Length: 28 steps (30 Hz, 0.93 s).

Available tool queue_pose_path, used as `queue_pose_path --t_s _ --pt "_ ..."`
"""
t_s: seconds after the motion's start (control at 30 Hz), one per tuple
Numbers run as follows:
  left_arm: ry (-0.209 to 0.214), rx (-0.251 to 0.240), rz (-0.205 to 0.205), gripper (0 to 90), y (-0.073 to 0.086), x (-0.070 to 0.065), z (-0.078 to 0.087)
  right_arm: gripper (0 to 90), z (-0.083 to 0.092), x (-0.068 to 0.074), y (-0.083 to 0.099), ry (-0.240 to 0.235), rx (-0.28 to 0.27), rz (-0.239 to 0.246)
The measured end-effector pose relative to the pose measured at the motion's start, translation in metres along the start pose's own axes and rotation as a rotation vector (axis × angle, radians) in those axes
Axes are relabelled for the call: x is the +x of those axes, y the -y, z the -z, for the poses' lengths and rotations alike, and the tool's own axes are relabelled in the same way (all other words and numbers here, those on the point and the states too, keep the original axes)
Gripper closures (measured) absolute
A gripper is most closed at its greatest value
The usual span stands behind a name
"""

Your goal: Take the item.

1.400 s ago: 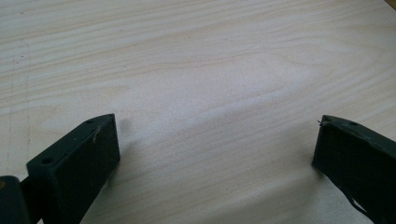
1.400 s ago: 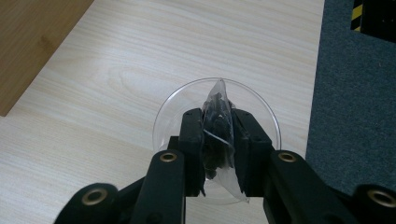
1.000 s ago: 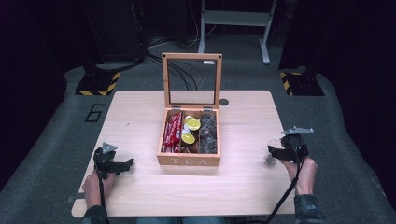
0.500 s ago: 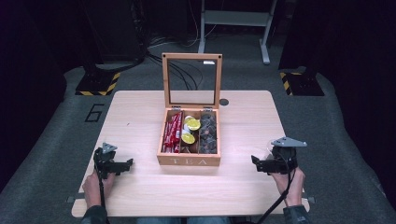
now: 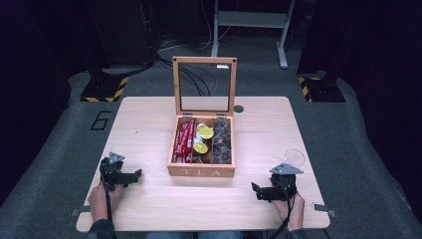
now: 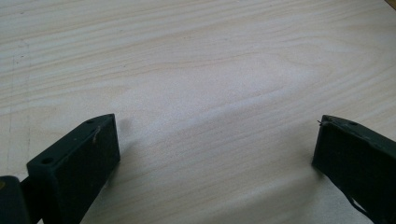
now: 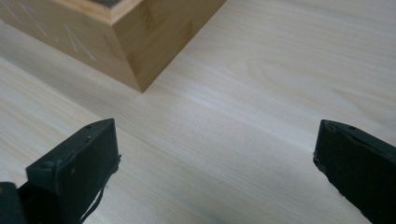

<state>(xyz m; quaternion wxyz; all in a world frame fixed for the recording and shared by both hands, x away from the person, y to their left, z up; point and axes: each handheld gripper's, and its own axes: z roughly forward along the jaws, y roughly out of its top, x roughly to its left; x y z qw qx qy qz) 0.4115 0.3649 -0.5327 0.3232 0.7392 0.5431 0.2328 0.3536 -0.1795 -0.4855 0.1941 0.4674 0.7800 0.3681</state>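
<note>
The pale wooden table (image 5: pixel 149 124) looks smooth and matt, the tea box (image 5: pixel 201 172) warmer wood, glass-lidded.

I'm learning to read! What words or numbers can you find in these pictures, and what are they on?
"TEA" on the front of the wooden box; in the right gripper view, part of the same lettering shows on the box, too cut off to read.
"6" on the grey floor left of the table.
The red packets and yellow packets in the box carry print too small to read.
</note>
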Motion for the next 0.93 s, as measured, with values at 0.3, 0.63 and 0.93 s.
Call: queue_pose_path --t_s 0.3,0.63,0.93 --pt "0.000 0.000 0.000 0.2 0.000 0.000 0.000 0.0 -0.026 0.009 0.023 -0.006 0.051 -0.004" --pt "0.000 0.000 0.000 0.2 0.000 0.000 0.000 0.0 -0.035 0.009 0.030 0.030 0.064 0.042" --pt "-0.003 0.006 -0.007 0.3 0.000 0.000 0.001 0.0 -0.036 0.008 0.029 0.020 0.054 0.038"
